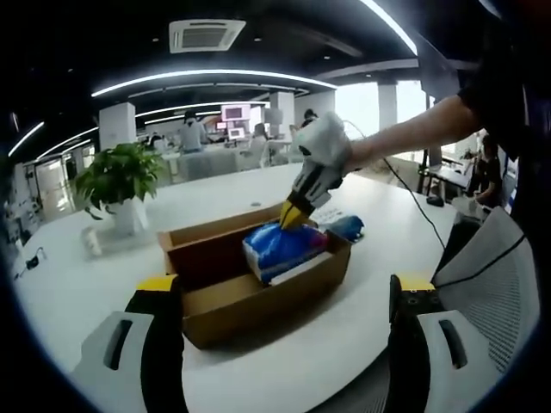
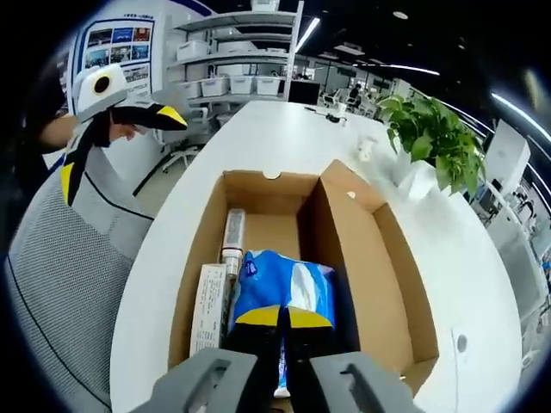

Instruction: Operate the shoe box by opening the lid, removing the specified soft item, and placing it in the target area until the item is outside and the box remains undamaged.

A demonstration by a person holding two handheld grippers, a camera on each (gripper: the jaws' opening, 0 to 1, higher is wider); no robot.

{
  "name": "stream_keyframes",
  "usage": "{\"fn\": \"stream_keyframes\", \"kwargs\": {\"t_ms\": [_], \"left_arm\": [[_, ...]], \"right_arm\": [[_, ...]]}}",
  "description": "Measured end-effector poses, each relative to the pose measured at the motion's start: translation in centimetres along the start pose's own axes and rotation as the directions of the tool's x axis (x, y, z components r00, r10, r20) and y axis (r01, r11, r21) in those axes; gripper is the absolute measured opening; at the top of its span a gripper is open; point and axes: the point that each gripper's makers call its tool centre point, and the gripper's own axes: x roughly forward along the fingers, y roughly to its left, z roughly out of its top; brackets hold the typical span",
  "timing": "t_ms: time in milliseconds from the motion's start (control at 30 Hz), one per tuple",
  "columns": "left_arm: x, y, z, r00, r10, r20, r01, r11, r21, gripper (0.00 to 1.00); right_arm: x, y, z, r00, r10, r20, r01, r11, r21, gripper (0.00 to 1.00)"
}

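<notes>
The lid is already off the job list: the shoe box (image 2: 293,258) lies open on the white table (image 2: 284,138), its lid flap folded back along one long side, and my right claw (image 2: 282,317) has its two yellow tips drawn close together on the near end of the blue soft pack (image 2: 288,288), which sits inside the box at the end nearest me. I judge the grasp made or all but made, so what is left is the lift clear of the cardboard walls and the set-down in the target area, which I cannot pick out on the table. The box looks unharmed so far. My left claw (image 1: 288,297) hangs spread wide and empty over the near edge of the table, short of the box (image 1: 254,275). From the left gripper view I see the box side-on, with the pack (image 1: 284,249) standing higher than the front wall and my right claw (image 1: 293,215) coming down on it from above; beyond stands a potted plant (image 1: 120,176) toward the far edge. The right gripper view looks straight down into the box instead and shows what the side view hides: a slim white carton (image 2: 209,310) and a tube (image 2: 232,237) lying along the wall beside the pack, and bare cardboard floor at the far end.
</notes>
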Motion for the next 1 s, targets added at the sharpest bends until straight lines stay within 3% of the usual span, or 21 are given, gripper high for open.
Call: {"fn": "stream_keyframes", "kwargs": {"t_ms": [1000], "left_arm": [[-0.1,0.2,-0.1,1.0,0.005,0.009,-0.005,1.0,-0.018,0.99]], "right_arm": [[-2.9,0.0,3.0,0.999,-0.014,0.044,0.017,0.997,-0.078,0.0]]}}
